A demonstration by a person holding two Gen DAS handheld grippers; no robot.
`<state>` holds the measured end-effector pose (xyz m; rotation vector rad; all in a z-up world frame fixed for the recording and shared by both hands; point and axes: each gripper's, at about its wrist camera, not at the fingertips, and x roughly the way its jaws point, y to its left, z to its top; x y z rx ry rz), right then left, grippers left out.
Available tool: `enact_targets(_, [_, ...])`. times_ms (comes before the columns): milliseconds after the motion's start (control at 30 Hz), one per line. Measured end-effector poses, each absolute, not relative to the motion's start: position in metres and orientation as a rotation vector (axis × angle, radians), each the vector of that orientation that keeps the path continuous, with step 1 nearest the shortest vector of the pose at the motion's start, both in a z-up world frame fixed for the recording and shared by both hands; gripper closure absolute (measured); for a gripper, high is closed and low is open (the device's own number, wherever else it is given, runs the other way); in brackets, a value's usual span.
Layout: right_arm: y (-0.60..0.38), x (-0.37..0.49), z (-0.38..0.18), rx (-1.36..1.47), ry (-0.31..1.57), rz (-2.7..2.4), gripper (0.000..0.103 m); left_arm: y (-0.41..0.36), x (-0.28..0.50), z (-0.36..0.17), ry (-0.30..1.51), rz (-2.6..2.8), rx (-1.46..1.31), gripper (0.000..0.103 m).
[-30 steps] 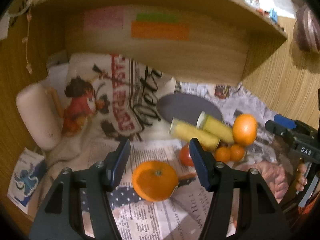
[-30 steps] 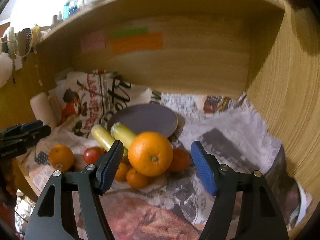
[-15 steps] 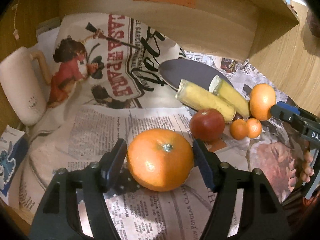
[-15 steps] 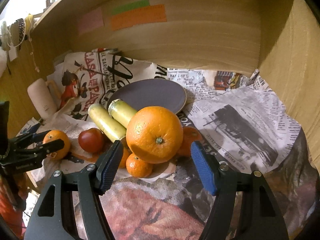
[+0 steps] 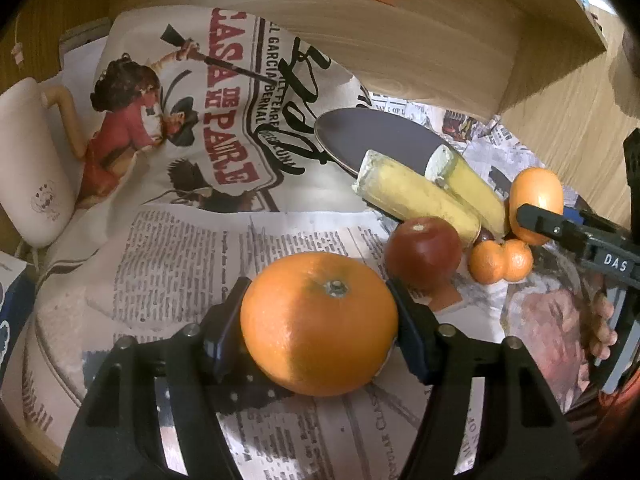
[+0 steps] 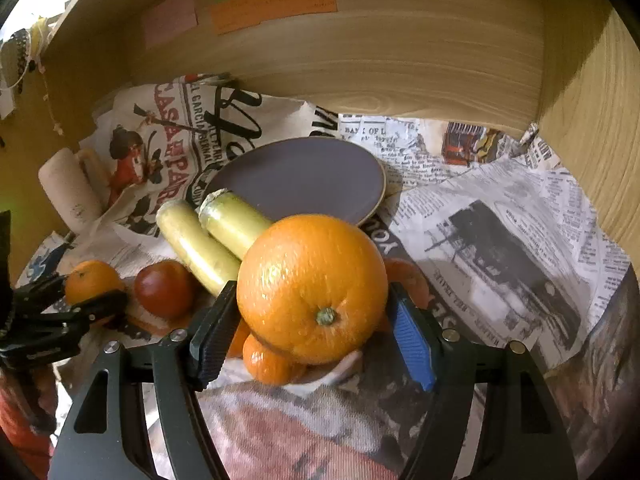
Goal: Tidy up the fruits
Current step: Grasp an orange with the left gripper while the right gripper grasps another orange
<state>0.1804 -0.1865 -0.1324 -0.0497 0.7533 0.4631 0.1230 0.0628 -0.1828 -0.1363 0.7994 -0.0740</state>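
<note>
My left gripper (image 5: pixel 318 322) is shut on a large orange (image 5: pixel 319 323) low over the newspaper at the front left. My right gripper (image 6: pixel 310 326) is shut on another large orange (image 6: pixel 311 289) above the fruit pile. In the left wrist view the pile holds a red apple (image 5: pixel 423 253), two yellow banana pieces (image 5: pixel 416 199) and small tangerines (image 5: pixel 500 261). A dark plate (image 6: pixel 298 178) lies behind them. The left gripper and its orange (image 6: pixel 93 282) show at the left of the right wrist view.
Newspaper (image 6: pixel 492 216) covers the surface inside a wooden cubby with back wall (image 6: pixel 360 56) and right wall (image 6: pixel 600 128). A white mug (image 5: pixel 30 168) lies at the far left. A printed cloth (image 5: pixel 208 128) lies behind.
Both grippers moved down and forward onto their oranges and closed on them. Their jaws now press the fruit.
</note>
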Motion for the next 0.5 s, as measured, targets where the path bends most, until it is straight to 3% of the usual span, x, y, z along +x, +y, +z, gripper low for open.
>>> enact_targets(500, [-0.193,0.179,-0.121,-0.034,0.727,0.47,0.037,0.06,0.132,-0.14,0.674,-0.074,-0.095,0.037])
